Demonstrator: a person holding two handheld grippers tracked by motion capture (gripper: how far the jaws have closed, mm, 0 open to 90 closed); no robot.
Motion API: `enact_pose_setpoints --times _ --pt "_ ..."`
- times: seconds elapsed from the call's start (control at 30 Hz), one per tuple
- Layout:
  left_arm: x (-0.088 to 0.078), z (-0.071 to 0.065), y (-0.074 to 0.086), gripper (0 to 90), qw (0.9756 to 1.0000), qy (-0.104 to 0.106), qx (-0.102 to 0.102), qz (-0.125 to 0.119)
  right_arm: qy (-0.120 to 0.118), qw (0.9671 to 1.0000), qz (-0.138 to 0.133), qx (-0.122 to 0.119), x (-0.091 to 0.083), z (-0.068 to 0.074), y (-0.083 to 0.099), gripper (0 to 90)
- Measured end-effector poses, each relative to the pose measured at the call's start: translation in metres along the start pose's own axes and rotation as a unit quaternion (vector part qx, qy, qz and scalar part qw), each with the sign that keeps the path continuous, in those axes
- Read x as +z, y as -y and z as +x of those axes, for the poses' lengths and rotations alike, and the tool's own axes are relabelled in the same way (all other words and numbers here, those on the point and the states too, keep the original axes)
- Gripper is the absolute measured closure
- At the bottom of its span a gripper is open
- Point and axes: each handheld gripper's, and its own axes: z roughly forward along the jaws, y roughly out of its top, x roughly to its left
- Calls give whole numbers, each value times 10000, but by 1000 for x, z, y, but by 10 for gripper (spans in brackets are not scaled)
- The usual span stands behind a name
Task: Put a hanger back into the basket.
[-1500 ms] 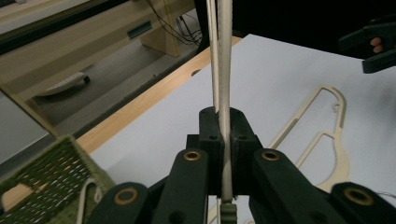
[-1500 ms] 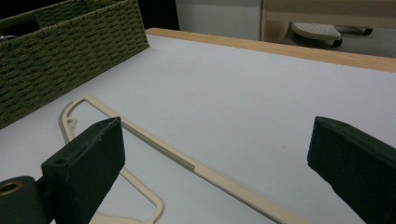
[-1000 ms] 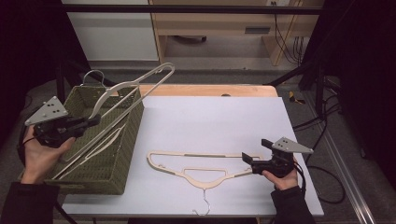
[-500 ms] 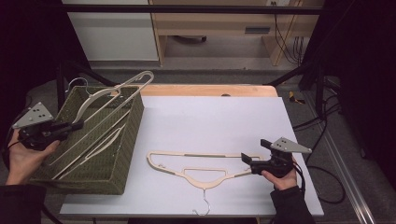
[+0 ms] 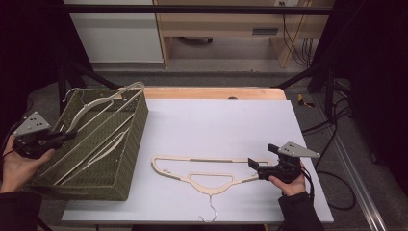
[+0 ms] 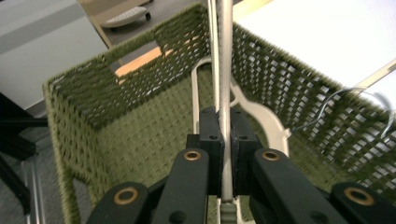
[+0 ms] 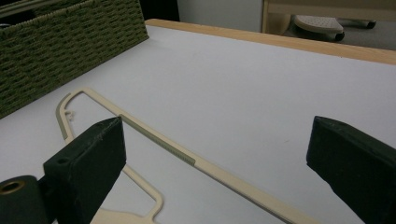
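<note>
My left gripper (image 5: 71,135) is at the near left corner of the green woven basket (image 5: 131,159), shut on the bar of a cream hanger (image 5: 126,91). That hanger slants across the basket, its far end resting at the back rim. In the left gripper view the pads clamp the thin hanger bar (image 6: 227,70) above the basket floor (image 6: 140,135). A second cream hanger (image 5: 202,160) lies flat on the white table, hook toward the front edge. My right gripper (image 5: 252,163) stands open at its right end, and the hanger's bar (image 7: 187,157) runs between the wide jaws, untouched.
At least one more cream hanger (image 5: 98,155) lies inside the basket. The basket's woven side (image 7: 70,42) stands left of the flat hanger. The white tabletop (image 5: 226,125) ends in a wooden strip at the back. Cables run along the floor at the right.
My left hand has moved left and down, lowering the held hanger into the basket until it lies low across it. The right gripper and the flat hanger have stayed put.
</note>
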Motion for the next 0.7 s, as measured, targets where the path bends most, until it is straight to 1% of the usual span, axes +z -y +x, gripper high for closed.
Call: enact_pose_setpoints --times 0.07,0.1,0.13,0.23,0.4,0.53,0.63,0.7 --pt "1 2 4 864 10000 -18 -14 22 -2 10000 3 3 0 0 0 54" --pt "2 3 6 864 10000 -50 15 66 2 10000 12 9 0 0 0 54" --pt "2 3 8 864 9999 -70 -8 72 7 10000 -7 35 1 1 0 54" --pt "6 6 14 864 9996 -160 18 251 0 10000 6 31 1 1 0 55" --pt "12 7 23 864 9989 -212 -2 414 5 10000 8 36 2 1 0 55" --pt "21 6 30 864 9974 -263 61 666 0 10000 22 44 2 1 1 56" --pt "27 7 39 864 9954 -361 76 886 -12 10000 56 -14 2 0 1 57" --pt "31 7 44 864 9954 -336 26 894 -16 10000 58 -11 2 0 1 57"
